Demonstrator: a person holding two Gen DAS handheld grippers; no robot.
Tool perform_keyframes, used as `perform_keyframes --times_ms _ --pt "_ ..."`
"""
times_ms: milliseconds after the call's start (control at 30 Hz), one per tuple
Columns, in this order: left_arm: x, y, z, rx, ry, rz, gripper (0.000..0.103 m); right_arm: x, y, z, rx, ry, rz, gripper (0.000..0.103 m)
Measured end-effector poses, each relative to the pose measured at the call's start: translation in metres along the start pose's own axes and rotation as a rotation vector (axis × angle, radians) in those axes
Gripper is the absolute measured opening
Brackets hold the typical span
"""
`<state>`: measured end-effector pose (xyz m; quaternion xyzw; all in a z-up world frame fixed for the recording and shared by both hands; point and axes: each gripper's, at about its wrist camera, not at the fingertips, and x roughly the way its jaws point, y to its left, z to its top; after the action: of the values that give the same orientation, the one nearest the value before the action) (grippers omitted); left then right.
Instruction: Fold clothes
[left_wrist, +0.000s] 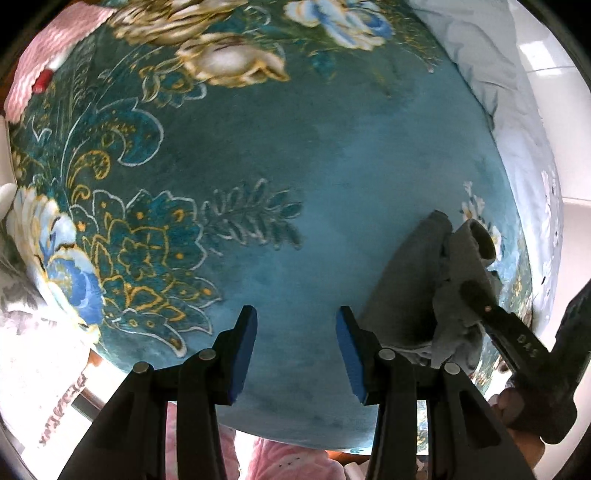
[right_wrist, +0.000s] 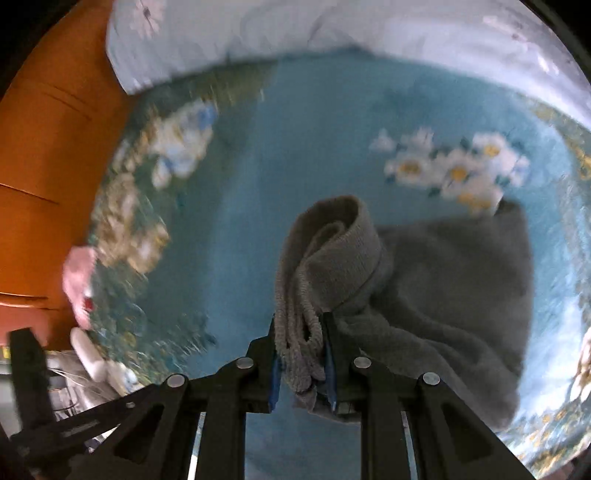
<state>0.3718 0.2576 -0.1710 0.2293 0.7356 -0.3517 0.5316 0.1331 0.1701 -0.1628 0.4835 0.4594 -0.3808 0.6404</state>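
The grey knitted garment with a ribbed cuff (right_wrist: 424, 280) is bunched, not flat: its ribbed band stands up in a loop just ahead of the right gripper (right_wrist: 301, 354), whose two fingers are pressed together on several gathered layers of that band. The rest of the cloth trails off to the right of those fingers onto the teal plush blanket with printed flowers (right_wrist: 240, 206), rumpled and with no clean fold line that I can make out. That fits a garment being lifted to be laid out, or one being drawn over itself mid-fold — the pictures do not settle which. Either way I would judge a neat, squared bundle is not yet there.

The left gripper (left_wrist: 297, 354) hovers over bare blanket with its blue-padded fingers well apart and nothing between them; the grey garment lies just to the right of its right finger, with the right gripper's black arm reaching in over it.

Around: a pale blue quilt with white flowers (right_wrist: 332, 40) lies heaped beyond the fingers along the blanket's far edge, and a pink knitted cloth (left_wrist: 48, 62) sits far off to the left. The stretch of blanket ahead of the left fingers looks free — only the quilt's edge might crowd a garment spread toward it. An orange wooden surface (right_wrist: 48, 155) borders the bed on the left of the right fingers.
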Motion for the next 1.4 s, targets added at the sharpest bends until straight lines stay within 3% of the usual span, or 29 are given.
perform_keyframes --times_ms 100,167,233,300,400,567,700,833,933,1067,1200,1400 --pt "0.010 0.004 0.003 -0.008 0.022 -0.010 0.045 0.013 0.010 -0.007 -0.038 0.031 -0.030 0.027" --pt "0.017 0.001 0.005 -0.004 0.036 -0.024 0.045 0.010 0.015 -0.009 -0.072 0.067 0.016 0.045" --pt "0.023 -0.005 0.007 0.009 0.047 -0.038 0.045 0.003 0.019 -0.010 -0.103 0.098 0.066 0.047" --pt "0.026 -0.013 0.008 0.023 0.048 -0.069 0.045 -0.011 0.015 -0.010 -0.109 0.079 0.062 0.047" --pt "0.031 -0.032 0.010 0.060 0.046 -0.135 0.050 -0.034 -0.013 -0.006 -0.011 0.032 0.035 0.049" --pt "0.050 -0.069 0.015 0.139 0.064 -0.209 0.056 -0.041 -0.077 -0.005 0.192 0.048 -0.019 0.049" --pt "0.053 -0.098 0.020 0.195 0.020 -0.197 0.056 -0.047 -0.098 -0.018 0.207 0.049 -0.025 0.049" --pt "0.052 -0.132 0.021 0.291 -0.028 -0.212 0.056 -0.041 -0.099 -0.020 0.134 0.049 -0.008 0.049" --pt "0.066 -0.151 0.020 0.381 -0.010 -0.209 0.056 -0.030 -0.102 -0.026 0.107 0.050 -0.001 0.049" --pt "0.106 -0.158 0.027 0.385 0.045 -0.124 0.056 -0.006 -0.129 -0.051 0.172 0.090 -0.045 0.049" --pt "0.131 -0.149 0.031 0.343 0.081 -0.101 0.056 0.015 -0.149 -0.067 0.226 0.121 -0.027 0.049" --pt "0.130 -0.145 0.031 0.299 0.081 -0.094 0.058 0.024 -0.152 -0.063 0.214 0.152 -0.025 0.049"
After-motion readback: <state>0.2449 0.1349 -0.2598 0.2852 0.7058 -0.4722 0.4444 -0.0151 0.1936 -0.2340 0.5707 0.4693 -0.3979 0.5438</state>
